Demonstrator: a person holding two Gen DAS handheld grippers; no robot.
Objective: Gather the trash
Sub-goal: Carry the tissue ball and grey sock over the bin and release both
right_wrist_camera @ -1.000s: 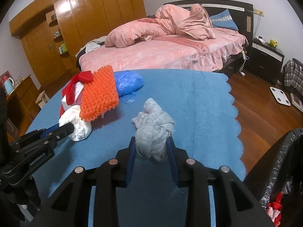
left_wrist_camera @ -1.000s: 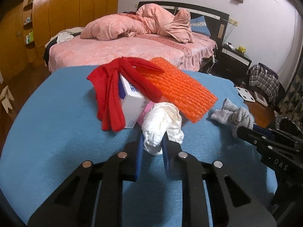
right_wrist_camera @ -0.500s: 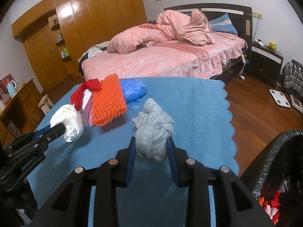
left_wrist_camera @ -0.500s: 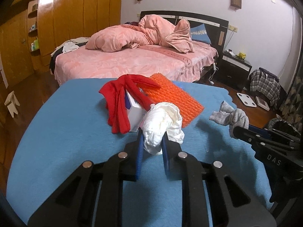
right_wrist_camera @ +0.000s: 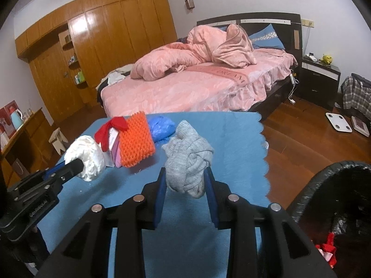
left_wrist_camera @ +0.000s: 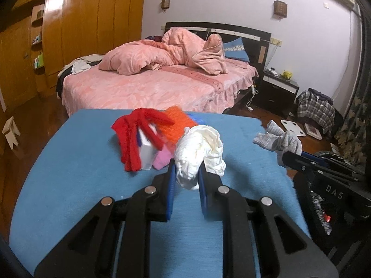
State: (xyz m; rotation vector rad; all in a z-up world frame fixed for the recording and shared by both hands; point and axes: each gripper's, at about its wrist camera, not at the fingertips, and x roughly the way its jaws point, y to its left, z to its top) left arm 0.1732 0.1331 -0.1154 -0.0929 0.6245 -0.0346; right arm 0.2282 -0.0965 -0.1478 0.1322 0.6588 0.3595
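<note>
Left gripper (left_wrist_camera: 184, 180) clamped on white crumpled wad (left_wrist_camera: 199, 153), right gripper (right_wrist_camera: 184, 184) clamped on grey knit bundle (right_wrist_camera: 189, 159), both lifted clear above blue counter (right_wrist_camera: 231, 139), presumably for carrying toward black bin (right_wrist_camera: 324, 185) at right

I am operating in a home bedroom. A double bed (left_wrist_camera: 160, 88) with a pink sheet and a crumpled pink duvet (right_wrist_camera: 197, 53) stands against the far wall, under a dark headboard (right_wrist_camera: 250, 20). Floor-to-ceiling wooden wardrobes (right_wrist_camera: 109, 46) line one side — open shelves in them hold small bottles. A dark nightstand (left_wrist_camera: 277, 92) sits beside the bed, a bathroom scale (right_wrist_camera: 338, 121) lies on the wood floor, and a plaid garment (left_wrist_camera: 315, 111) is heaped near the wall. A kettle (right_wrist_camera: 15, 119) stands on a low cabinet — domestic furnishing throughout.
</note>
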